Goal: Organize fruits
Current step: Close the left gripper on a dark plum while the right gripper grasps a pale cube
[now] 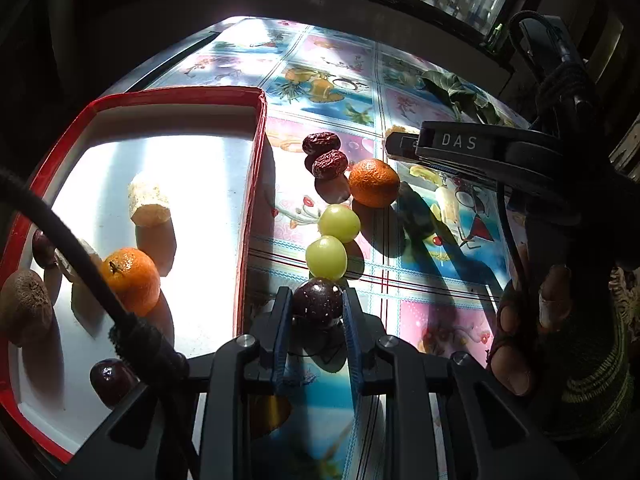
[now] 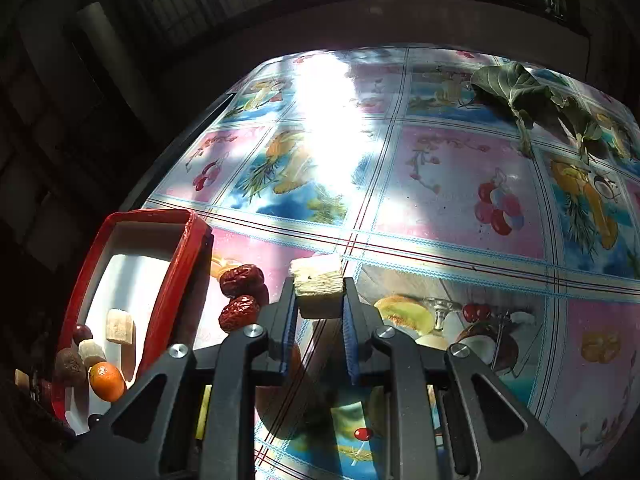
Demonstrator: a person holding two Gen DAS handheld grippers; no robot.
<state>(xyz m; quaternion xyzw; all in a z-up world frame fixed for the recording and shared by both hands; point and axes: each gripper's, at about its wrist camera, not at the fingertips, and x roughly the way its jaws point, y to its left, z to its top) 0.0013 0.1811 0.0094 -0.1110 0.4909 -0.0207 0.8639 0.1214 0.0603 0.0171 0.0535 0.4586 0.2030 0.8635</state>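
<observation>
Sitting far left: red-rimmed white plastic tray (image 1: 256,128), small orange mandarin (image 1: 132,280) and pale fruit chunk (image 1: 149,205) inside. Left claw (image 1: 317,305) squeezed tight on dark round plum (image 1: 318,307), low over table (image 1: 440,320), just right of tray wall, so short hop left. Right claw (image 2: 320,294) pinched on pale cut fruit block (image 2: 319,284), tray well left, longer trip.

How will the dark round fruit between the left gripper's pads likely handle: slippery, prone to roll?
The dark round fruit looks glossy, so probably slippery in the left gripper. Being round, it would likely roll on the smooth tablecloth if released.
</observation>
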